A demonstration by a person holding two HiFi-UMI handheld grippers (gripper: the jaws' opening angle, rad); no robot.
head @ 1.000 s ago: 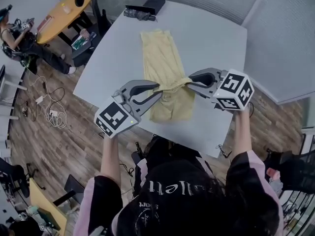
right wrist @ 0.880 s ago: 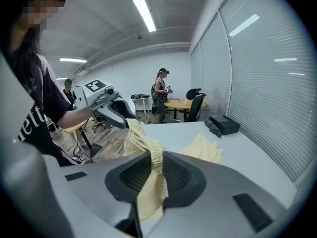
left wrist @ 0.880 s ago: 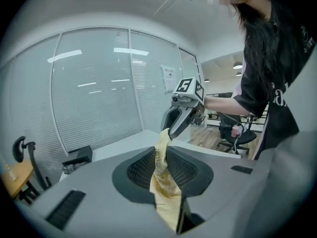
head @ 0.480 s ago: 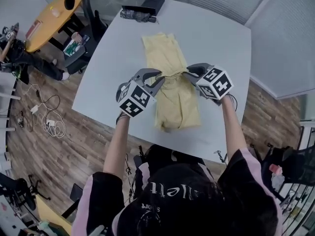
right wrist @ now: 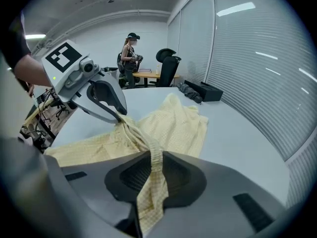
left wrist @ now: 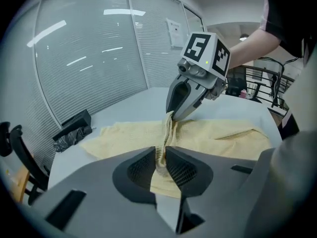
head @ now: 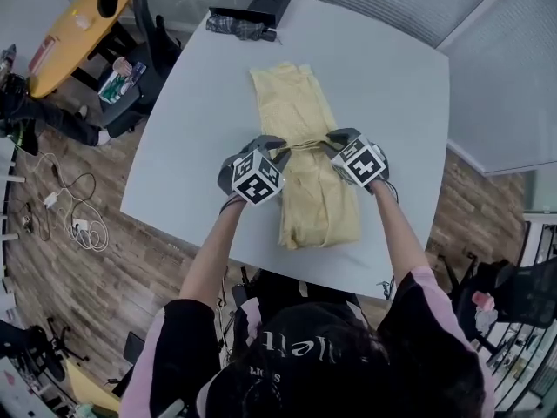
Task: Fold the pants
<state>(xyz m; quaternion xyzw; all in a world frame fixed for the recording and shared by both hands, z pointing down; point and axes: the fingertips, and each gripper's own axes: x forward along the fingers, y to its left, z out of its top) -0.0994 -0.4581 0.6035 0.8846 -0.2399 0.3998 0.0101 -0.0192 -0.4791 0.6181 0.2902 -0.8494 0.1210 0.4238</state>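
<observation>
Two sets of fingers, left gripper (head: 280, 151) and right gripper (head: 332, 143), clamp the yellow pants (head: 294, 107).

Head view overhead; both gripper views share pants (head: 294, 116).

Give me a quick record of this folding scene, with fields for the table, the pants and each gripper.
Table: white table
Pants: yellow pants, lengthwise on the table, far end flat
Left gripper: left gripper shut on the pants' gathered edge
Right gripper: right gripper shut on the same edge, opposite side
Between grippers: fabric pulled into a taut strip
Far end: black box and dark bundle, apart from the pants
</observation>
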